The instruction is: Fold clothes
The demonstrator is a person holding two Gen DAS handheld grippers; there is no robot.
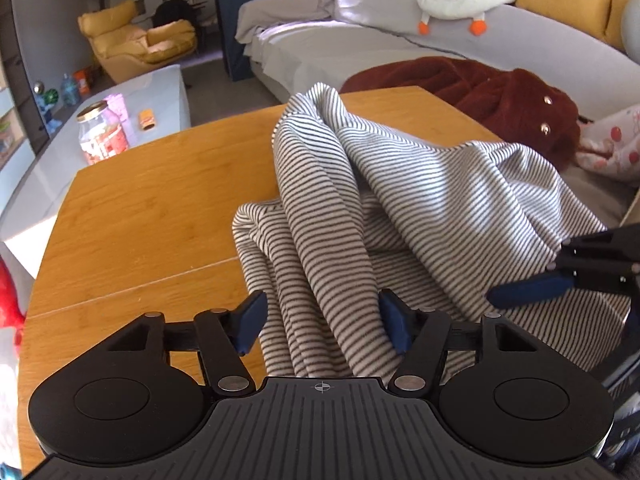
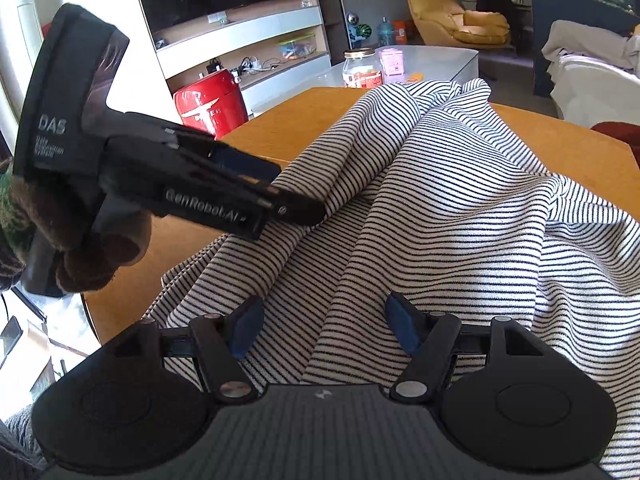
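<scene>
A black-and-white striped garment lies bunched and partly lifted on the wooden table. My left gripper is open, its blue pads either side of a hanging fold of the cloth. My right gripper is also open, with the garment spread between and under its fingers. In the left wrist view the right gripper comes in from the right, against the cloth. In the right wrist view the left gripper comes in from the left, its tip at a fold.
A glass jar and a pink box stand on a grey low table beyond the wooden one. A brown fleece lies on the grey sofa behind. A red canister stands left of the table.
</scene>
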